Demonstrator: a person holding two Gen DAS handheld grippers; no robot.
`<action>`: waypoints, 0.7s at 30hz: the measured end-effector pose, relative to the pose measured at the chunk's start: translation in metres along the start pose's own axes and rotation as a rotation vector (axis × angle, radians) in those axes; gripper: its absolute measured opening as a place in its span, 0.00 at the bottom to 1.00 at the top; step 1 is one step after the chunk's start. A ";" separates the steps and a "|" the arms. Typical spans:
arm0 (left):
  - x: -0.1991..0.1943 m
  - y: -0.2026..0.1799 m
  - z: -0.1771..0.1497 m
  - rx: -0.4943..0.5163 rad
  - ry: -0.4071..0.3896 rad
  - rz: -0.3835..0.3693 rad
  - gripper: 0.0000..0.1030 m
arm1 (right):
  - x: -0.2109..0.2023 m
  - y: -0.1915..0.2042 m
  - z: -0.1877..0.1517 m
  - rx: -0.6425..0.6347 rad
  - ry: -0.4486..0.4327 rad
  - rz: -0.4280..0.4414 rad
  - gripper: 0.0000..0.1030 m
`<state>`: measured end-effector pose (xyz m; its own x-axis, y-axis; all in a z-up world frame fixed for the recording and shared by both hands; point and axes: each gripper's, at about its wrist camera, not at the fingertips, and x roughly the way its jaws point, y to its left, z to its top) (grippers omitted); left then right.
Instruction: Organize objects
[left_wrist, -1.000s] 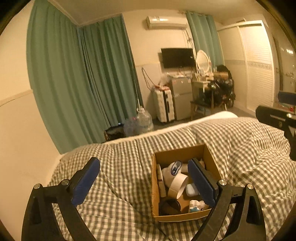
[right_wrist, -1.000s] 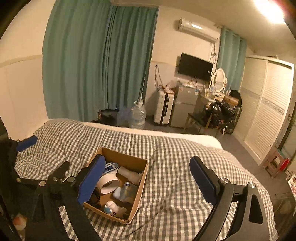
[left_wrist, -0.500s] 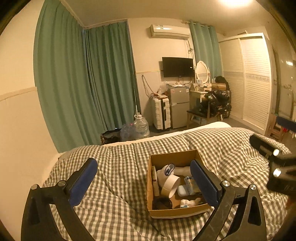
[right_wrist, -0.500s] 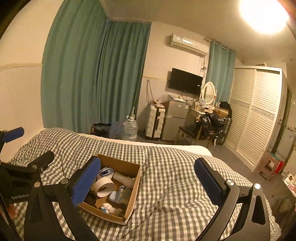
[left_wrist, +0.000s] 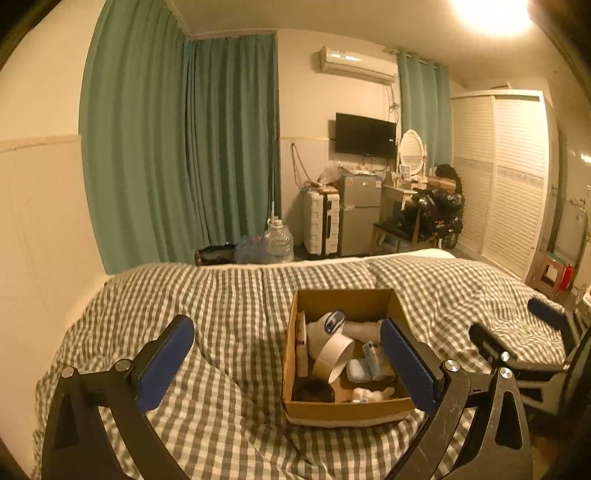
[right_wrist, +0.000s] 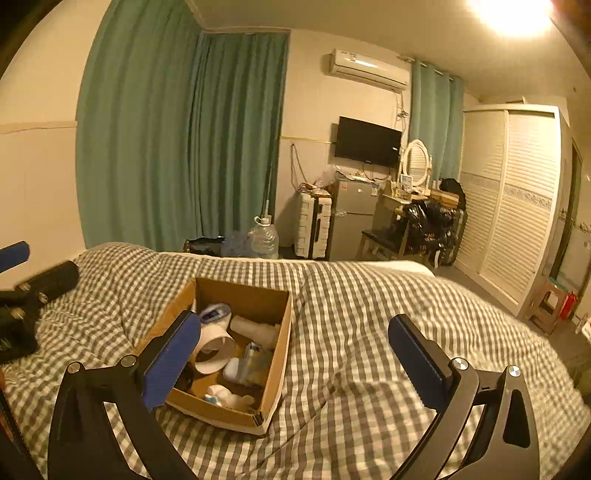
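Observation:
An open cardboard box (left_wrist: 347, 411) sits on a bed with a grey checked cover (left_wrist: 229, 295); it also shows in the right wrist view (right_wrist: 218, 410). Inside lie a tape roll (left_wrist: 334, 356), a white device with a blue face (left_wrist: 332, 320), a small white case (left_wrist: 357, 370) and other small white items. My left gripper (left_wrist: 286, 363) is open and empty above the bed, its right finger over the box's right side. My right gripper (right_wrist: 295, 363) is open and empty, its left finger over the box's left side.
Green curtains (left_wrist: 177, 147) hang behind the bed. Beyond the bed's far edge stand a water jug (left_wrist: 277, 242), a white suitcase (left_wrist: 321, 221), a small fridge (left_wrist: 360, 214) and a cluttered desk (left_wrist: 424, 206). A white wardrobe (left_wrist: 502, 177) is at the right.
Both grippers have pulled back and tilted up, so more ceiling and lamp show. The box looks lower and a bit farther. Both stay open and empty.

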<state>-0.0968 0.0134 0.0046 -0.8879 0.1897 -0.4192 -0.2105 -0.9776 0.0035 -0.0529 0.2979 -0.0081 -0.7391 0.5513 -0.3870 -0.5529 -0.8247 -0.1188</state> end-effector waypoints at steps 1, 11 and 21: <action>0.001 0.000 -0.003 0.002 0.003 0.006 1.00 | 0.004 -0.001 -0.005 -0.001 0.011 0.005 0.99; 0.016 0.000 -0.031 0.000 0.038 0.041 1.00 | 0.015 -0.001 -0.030 0.004 0.048 -0.003 0.99; 0.022 -0.004 -0.039 0.021 0.048 0.071 1.00 | 0.010 0.001 -0.028 0.011 0.049 0.001 0.99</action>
<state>-0.0995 0.0183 -0.0404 -0.8803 0.1149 -0.4603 -0.1565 -0.9862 0.0532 -0.0497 0.2989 -0.0373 -0.7201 0.5437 -0.4311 -0.5569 -0.8235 -0.1085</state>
